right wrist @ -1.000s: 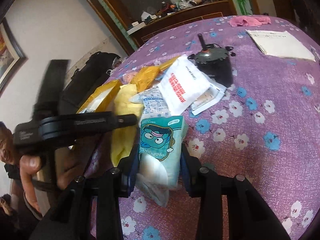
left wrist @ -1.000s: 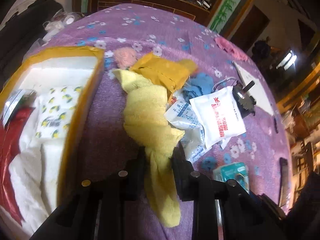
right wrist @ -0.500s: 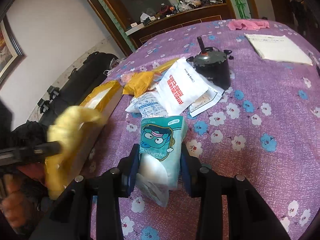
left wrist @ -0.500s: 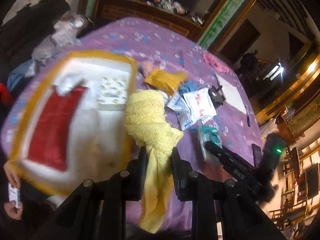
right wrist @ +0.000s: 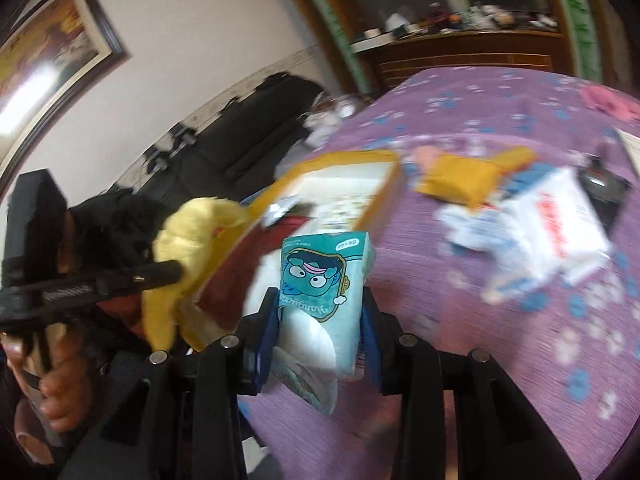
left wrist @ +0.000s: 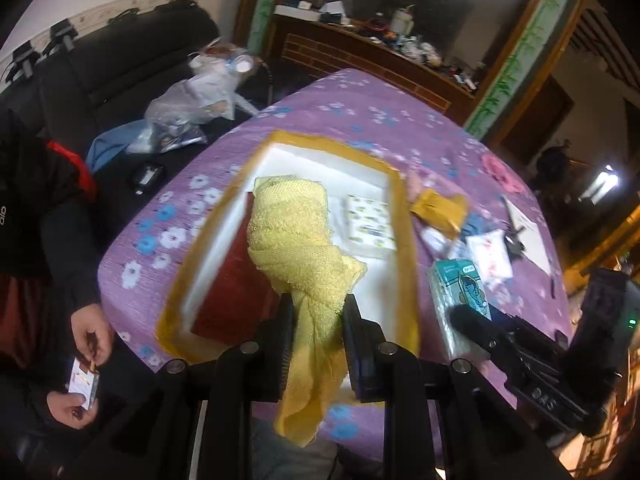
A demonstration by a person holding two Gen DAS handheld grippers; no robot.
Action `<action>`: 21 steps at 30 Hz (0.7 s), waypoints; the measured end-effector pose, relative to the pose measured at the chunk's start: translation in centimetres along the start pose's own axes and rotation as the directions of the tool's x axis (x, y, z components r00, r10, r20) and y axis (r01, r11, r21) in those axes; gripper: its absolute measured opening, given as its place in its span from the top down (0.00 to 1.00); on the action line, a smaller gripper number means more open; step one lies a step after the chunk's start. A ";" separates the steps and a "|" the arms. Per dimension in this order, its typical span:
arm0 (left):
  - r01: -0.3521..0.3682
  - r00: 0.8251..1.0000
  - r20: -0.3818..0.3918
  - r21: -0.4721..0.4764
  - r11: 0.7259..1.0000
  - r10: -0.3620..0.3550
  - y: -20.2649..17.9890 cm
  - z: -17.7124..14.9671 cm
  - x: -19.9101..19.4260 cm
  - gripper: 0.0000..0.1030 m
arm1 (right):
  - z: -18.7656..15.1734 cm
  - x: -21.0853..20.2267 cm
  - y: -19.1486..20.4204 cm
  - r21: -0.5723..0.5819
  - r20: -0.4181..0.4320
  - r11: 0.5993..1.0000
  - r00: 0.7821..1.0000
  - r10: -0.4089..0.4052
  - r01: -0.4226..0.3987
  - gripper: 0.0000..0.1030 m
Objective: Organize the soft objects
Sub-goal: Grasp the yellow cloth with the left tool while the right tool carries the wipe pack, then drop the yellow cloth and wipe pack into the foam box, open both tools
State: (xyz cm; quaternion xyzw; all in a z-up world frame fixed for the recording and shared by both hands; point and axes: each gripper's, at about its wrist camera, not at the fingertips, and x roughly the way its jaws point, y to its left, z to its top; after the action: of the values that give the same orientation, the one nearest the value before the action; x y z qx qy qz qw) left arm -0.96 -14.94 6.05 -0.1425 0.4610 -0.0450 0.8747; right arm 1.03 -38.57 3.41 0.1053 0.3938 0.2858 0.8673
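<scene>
My left gripper (left wrist: pixel 316 316) is shut on a yellow knitted cloth (left wrist: pixel 298 236), which hangs above the yellow-rimmed box (left wrist: pixel 408 240) on the purple flowered table. Inside the box lie a red item (left wrist: pixel 232 292) and a patterned white pack (left wrist: pixel 370 224). My right gripper (right wrist: pixel 320 312) is shut on a teal tissue pack with a cartoon face (right wrist: pixel 324 284), lifted off the table beside the box's right rim (right wrist: pixel 376 204). The left wrist view shows the same tissue pack (left wrist: pixel 456 292) in the right gripper, and the right wrist view shows the yellow cloth (right wrist: pixel 184 240) in the left gripper.
A yellow padded envelope (left wrist: pixel 440 208) and white plastic packets (left wrist: pixel 490 256) lie right of the box, with a black motor part (right wrist: pixel 604 188) behind. A pink cloth (left wrist: pixel 500 172) lies further back. A seated person's hands (left wrist: pixel 86 336) hold a small card at the table's left edge.
Both grippers rose and swung left toward the box. The yellow cloth left the pile and now hangs over the box; the tissue pack came off the table and sits beside the box rim.
</scene>
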 end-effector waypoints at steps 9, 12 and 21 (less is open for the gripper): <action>-0.087 0.996 -0.015 0.018 0.996 0.087 2.4 2.3 5.6 0.77 | 2.7 6.7 2.9 -0.053 -0.054 0.998 0.997 -0.050 0.047 0.64; -0.076 0.997 -0.021 0.025 0.997 0.076 3.1 3.0 6.9 0.75 | 2.8 8.4 2.7 -0.055 -0.078 0.997 0.995 -0.066 0.062 0.64; -0.014 0.998 -0.057 -0.098 0.995 0.008 4.6 2.8 7.2 0.52 | 2.6 8.2 2.9 -0.089 -0.021 0.993 0.997 -0.078 0.076 0.41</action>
State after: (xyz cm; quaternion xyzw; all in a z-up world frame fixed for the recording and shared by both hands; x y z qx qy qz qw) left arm 5.24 -11.51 0.55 -0.1815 0.4879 -0.0215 0.8536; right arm 6.09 -31.38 1.23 0.0482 0.3950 0.2703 0.8767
